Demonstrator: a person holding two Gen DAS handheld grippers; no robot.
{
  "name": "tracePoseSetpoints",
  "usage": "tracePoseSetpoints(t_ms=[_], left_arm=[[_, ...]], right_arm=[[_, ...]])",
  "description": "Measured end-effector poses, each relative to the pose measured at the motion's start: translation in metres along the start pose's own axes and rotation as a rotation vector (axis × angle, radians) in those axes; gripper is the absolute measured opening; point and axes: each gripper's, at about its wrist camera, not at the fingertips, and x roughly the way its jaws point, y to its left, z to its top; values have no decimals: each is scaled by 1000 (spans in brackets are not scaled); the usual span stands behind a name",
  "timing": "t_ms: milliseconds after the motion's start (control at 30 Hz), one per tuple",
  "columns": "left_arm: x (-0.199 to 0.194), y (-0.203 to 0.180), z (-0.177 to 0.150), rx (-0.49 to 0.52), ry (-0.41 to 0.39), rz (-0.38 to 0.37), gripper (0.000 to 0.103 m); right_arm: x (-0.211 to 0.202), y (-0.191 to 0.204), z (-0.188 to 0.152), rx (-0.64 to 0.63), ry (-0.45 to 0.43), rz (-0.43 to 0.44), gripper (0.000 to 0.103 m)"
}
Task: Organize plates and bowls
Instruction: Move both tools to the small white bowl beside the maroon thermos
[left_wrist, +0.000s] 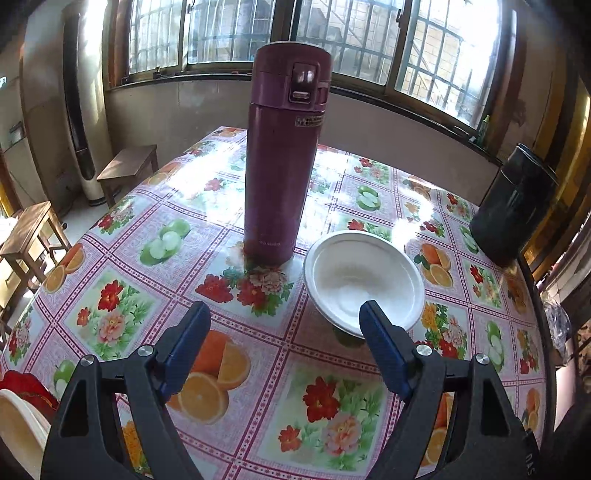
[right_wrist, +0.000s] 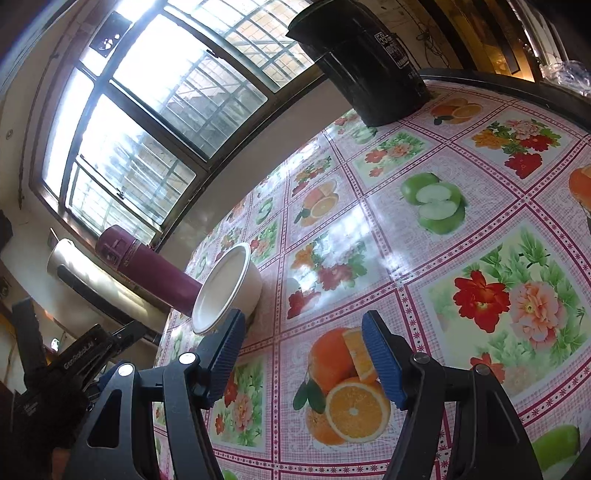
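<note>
A white bowl (left_wrist: 364, 278) sits upright on the fruit-and-flower tablecloth (left_wrist: 184, 280), just right of a tall purple flask (left_wrist: 282, 155). My left gripper (left_wrist: 284, 314) is open and empty above the cloth; its right finger overlaps the bowl's near rim. In the right wrist view the same bowl (right_wrist: 229, 288) lies left of my right gripper (right_wrist: 303, 328), which is open and empty over the cloth. The left gripper's body (right_wrist: 66, 369) shows at the lower left there. A cream rim (left_wrist: 18, 428), perhaps a plate, shows at the left wrist view's bottom left corner.
A black cylindrical container (left_wrist: 513, 206) stands at the table's far right edge, also in the right wrist view (right_wrist: 365, 62). The purple flask (right_wrist: 147, 266) stands behind the bowl. Wooden stools (left_wrist: 125, 170) stand beyond the table's left side. Barred windows line the far wall.
</note>
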Motion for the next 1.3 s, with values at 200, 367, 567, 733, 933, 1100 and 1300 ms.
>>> tracePoseSetpoints(t_ms=[200, 367, 567, 733, 933, 1100, 1300], left_arm=[[34, 7, 10, -68, 58, -13, 83], [51, 14, 18, -114, 81, -44, 83], [71, 17, 25, -124, 136, -65, 83], [89, 24, 19, -154, 198, -90, 83], [98, 23, 17, -175, 228, -129, 83], [107, 20, 13, -211, 265, -181, 83], [101, 12, 16, -178, 209, -187, 83]], right_arm=[[13, 7, -2, -17, 26, 62, 68], [28, 28, 6, -58, 26, 107, 68], [58, 52, 17, -63, 47, 147, 68], [80, 55, 24, -14, 46, 130, 68], [105, 42, 26, 101, 87, 120, 68], [108, 37, 31, 131, 85, 145, 68], [118, 38, 31, 131, 107, 149, 65]])
